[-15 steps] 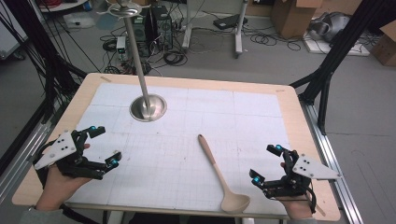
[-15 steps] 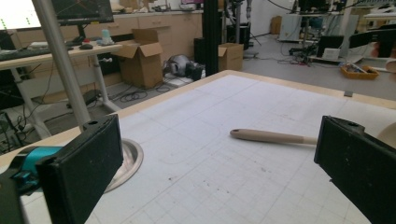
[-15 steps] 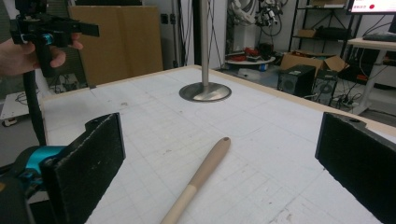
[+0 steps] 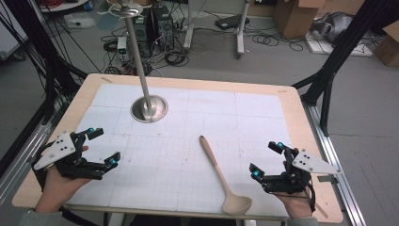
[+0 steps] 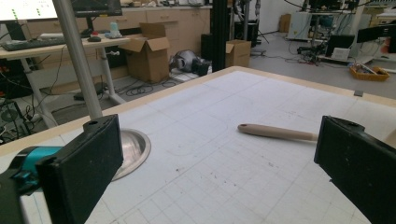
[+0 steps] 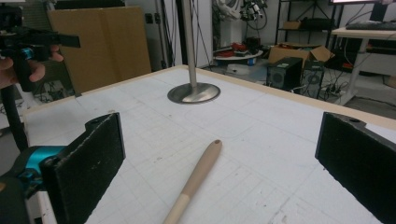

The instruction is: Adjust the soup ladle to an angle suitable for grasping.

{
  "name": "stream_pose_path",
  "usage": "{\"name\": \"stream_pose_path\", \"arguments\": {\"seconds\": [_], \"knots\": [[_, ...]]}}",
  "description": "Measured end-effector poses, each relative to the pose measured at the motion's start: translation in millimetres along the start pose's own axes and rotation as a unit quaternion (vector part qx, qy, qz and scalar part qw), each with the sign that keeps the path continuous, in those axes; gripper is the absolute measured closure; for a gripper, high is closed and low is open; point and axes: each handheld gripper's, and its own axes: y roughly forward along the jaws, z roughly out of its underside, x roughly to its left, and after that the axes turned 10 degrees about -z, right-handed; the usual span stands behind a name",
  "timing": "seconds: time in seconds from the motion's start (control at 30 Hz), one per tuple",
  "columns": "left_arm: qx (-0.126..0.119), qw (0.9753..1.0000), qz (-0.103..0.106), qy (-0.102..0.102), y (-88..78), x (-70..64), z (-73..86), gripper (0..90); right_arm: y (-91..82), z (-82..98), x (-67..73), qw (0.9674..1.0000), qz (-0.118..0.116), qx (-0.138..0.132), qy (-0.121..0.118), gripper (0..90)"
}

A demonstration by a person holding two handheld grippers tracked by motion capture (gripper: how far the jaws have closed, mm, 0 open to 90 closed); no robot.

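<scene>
**One spoon, one stand, two empty grippers**

Quick count of what's on the table (image 4: 291,122): one wooden spoon (image 4: 221,176) and one metal stand (image 4: 148,107), plus two hand-held grippers.

The spoon lies flat on the white gridded mat (image 4: 188,141), right of centre. Its bowl is near the front edge and its handle angles back toward the stand.

The left gripper (image 4: 103,147) is at the front left with jaws spread wide, nothing between them. The right gripper (image 4: 267,158) is at the front right, just beside the spoon's bowl but not touching it, also wide open and empty.

Hard to see: the stand's round top gets cut off at the upper edge of the high view. In the left gripper view a jaw covers the spoon's bowl end, and the right gripper view crops the bowl off at the bottom.
</scene>
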Motion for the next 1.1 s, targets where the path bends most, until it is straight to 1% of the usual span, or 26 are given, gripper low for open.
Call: {"name": "stream_pose_path", "arguments": {"seconds": [0.07, 0.13, 0.2, 0.23, 0.27, 0.3, 0.33, 0.4, 0.43, 0.47, 0.5, 0.53, 0.6, 0.63, 0.67, 0.73, 0.83, 0.87, 0.93, 0.97, 1.03, 1.1], "knots": [[0.002, 1.0, 0.0, 0.001, -0.2, 0.2, 0.3, 1.7, 3.7, -4.3, 0.7, 1.0, -0.005, 0.005, 0.001, 0.8], [0.004, 1.0, -0.001, 0.002, -0.5, 0.6, 0.6, 1.7, 6.2, -6.6, 0.7, 0.9999, -0.008, 0.011, -0.002, 7.4], [0.005, 1.0, -0.002, 0.001, -1.0, 0.7, 0.8, 1.7, 7.4, -7.2, 0.4, 0.9999, -0.01, 0.011, -0.005, 7.7], [0.006, 1.0, -0.001, 0.001, -1.3, 1.0, 1.1, 1.7, 9.7, -8.1, 0.1, 0.9998, -0.015, 0.013, -0.001, 13.2], [0.008, 1.0, -0.003, -0.001, -2.2, 1.3, 1.6, 1.7, 12.9, -9.2, -0.5, 0.9996, -0.018, 0.02, 0.0, 20.1], [0.008, 1.0, -0.003, -0.001, -2.2, 1.3, 1.6, 1.7, 12.9, -9.2, -0.5, 0.9996, -0.018, 0.02, 0.0, 20.1], [0.009, 1.0, -0.004, -0.001, -2.9, 1.8, 2.3, 1.7, 16.9, -9.7, -1.0, 0.9993, -0.023, 0.028, 0.004, 29.8], [0.01, 0.9999, -0.004, -0.002, -3.7, 2.3, 3.2, 1.7, 19.9, -9.6, -1.4, 0.9992, -0.023, 0.034, 0.001, 35.1], [0.01, 0.9999, -0.004, -0.002, -3.7, 2.3, 3.2, 1.7, 19.9, -9.6, -1.4, 0.9992, -0.023, 0.034, 0.001, 35.1], [0.01, 0.9999, -0.004, -0.002, -4.3, 2.8, 3.5, 1.7, 23.0, -9.4, -2.0, 0.9989, -0.027, 0.038, 0.009, 47.0], [0.01, 0.9999, -0.004, -0.002, -4.3, 2.8, 3.5, 1.7, 23.0, -9.4, -2.0, 0.9989, -0.027, 0.038, 0.009, 47.0], [0.01, 0.9999, -0.005, -0.003, -5.1, 3.1, 3.9, 1.7, 26.2, -9.1, -3.0, 0.9985, -0.032, 0.042, 0.012, 54.6], [0.011, 0.9999, -0.006, -0.005, -5.6, 3.5, 4.7, 1.7, 29.1, -8.9, -3.3, 0.9981, -0.035, 0.048, 0.013, 60.5], [0.011, 0.9999, -0.006, -0.005, -5.6, 3.5, 4.7, 1.7, 29.1, -8.9, -3.3, 0.9981, -0.035, 0.048, 0.013, 60.5], [0.011, 0.9999, -0.005, -0.007, -5.8, 3.6, 5.9, 1.7, 33.3, -7.9, -3.9, 0.9979, -0.039, 0.051, 0.008, 66.0], [0.013, 0.9999, -0.002, -0.006, -6.2, 3.2, 6.9, 1.7, 36.8, -6.8, -3.8, 0.9975, -0.042, 0.056, 0.004, 71.8], [0.013, 0.9999, 0.0, -0.004, -6.5, 2.5, 7.7, 1.7, 44.2, -4.7, -3.9, 0.9964, -0.044, 0.072, -0.004, 77.9], [0.014, 0.9999, 0.0, -0.002, -6.8, 2.4, 8.1, 1.7, 46.3, -3.9, -4.4, 0.9961, -0.045, 0.076, -0.005, 81.3], [0.018, 0.9998, -0.004, 0.003, -8.2, 2.1, 9.6, 1.7, 50.3, -1.9, -5.2, 0.9959, -0.042, 0.079, -0.013, 87.3], [0.019, 0.9998, -0.004, 0.003, -8.8, 2.2, 10.3, 1.7, 51.6, -1.0, -5.5, 0.996, -0.039, 0.079, -0.014, 88.9], [0.02, 0.9998, -0.007, 0.002, -9.6, 2.3, 10.9, 1.7, 53.5, 0.0, -6.5, 0.9959, -0.039, 0.079, -0.017, 88.9], [0.021, 0.9997, -0.009, 0.002, -11.8, 3.3, 12.1, 1.7, 59.0, 2.5, -9.7, 0.9952, -0.04, 0.089, -0.013, 89.0]]}}
